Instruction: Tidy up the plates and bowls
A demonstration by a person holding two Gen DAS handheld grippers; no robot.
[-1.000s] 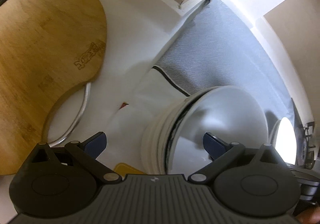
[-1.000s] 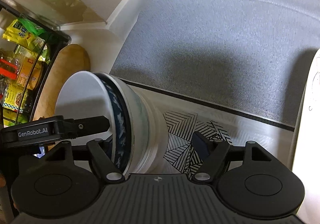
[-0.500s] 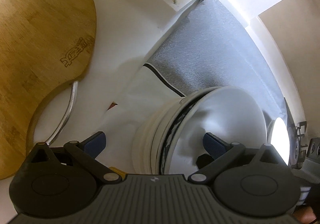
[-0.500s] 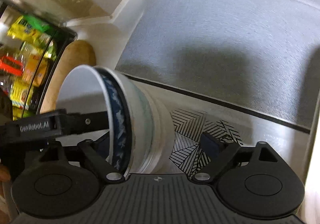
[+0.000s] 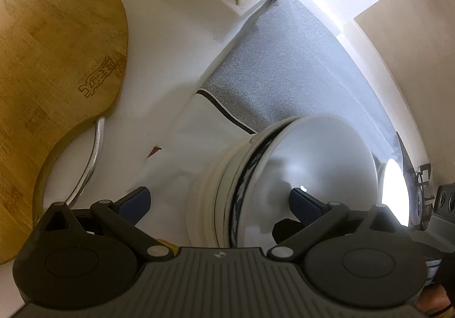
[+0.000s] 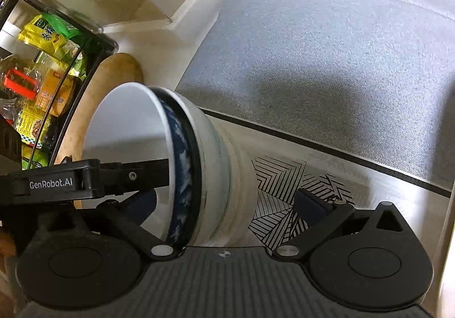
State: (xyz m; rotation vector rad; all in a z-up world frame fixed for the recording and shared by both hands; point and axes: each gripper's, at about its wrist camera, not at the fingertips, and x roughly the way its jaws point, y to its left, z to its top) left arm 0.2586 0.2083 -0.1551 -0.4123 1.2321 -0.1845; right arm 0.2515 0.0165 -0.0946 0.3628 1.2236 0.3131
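The left gripper [image 5: 219, 201] straddles the rim of the nested stack of white ceramic bowls [image 5: 284, 184] with its jaws spread; whether a pad touches I cannot tell. The stack, one bowl banded in mottled dark blue, lies tipped on its side on the grey-and-white patterned mat [image 6: 327, 68]. With the right gripper [image 6: 227, 201] opening around it and pressing nothing, the stack could roll or slide apart.
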